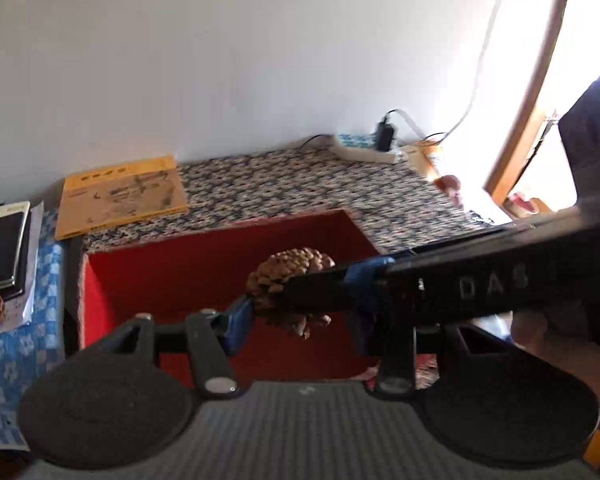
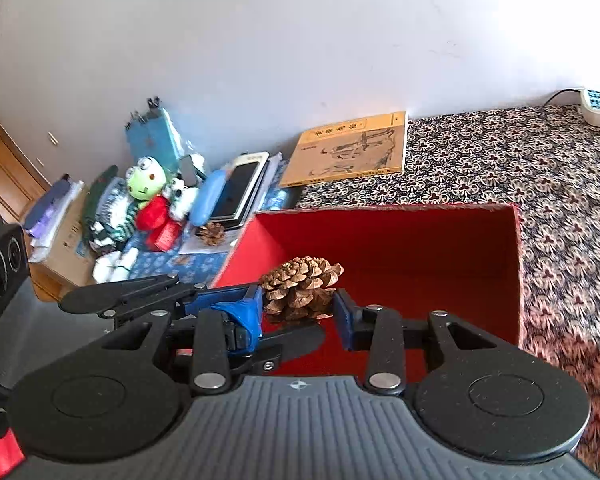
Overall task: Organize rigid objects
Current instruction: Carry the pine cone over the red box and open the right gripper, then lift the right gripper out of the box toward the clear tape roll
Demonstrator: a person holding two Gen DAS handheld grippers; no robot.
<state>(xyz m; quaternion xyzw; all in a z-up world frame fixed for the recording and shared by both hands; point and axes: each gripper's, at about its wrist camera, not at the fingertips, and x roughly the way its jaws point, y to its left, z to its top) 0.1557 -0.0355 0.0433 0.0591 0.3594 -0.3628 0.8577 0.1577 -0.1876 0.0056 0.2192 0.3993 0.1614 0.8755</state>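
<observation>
A brown pine cone (image 2: 300, 290) hangs above the open mouth of a red box (image 2: 420, 240), caught between two grippers at once. In the right wrist view the right gripper (image 2: 300, 316) has its blue pads on either side of the cone, partly closed and apparently pressing its scales, while the left gripper (image 2: 256, 308) comes in from the picture's left, its finger lying across just below and beside the cone. In the left wrist view the cone (image 1: 290, 288) sits against the blue pad of the left gripper (image 1: 300, 308), but the right tool's black finger crosses in front and hides the far pad, so that grip looks likely without being certain. The cone lies straight ahead of both grippers, at their fingertips, with the box interior directly beneath; the coming move looks like a short descent and release into it. The box rests on a bench (image 2: 520, 160) covered in patterned cloth, a yellow booklet (image 2: 348, 152) behind it. A second pine cone (image 2: 212, 233) waits left of the box, nearer the left hand.
</observation>
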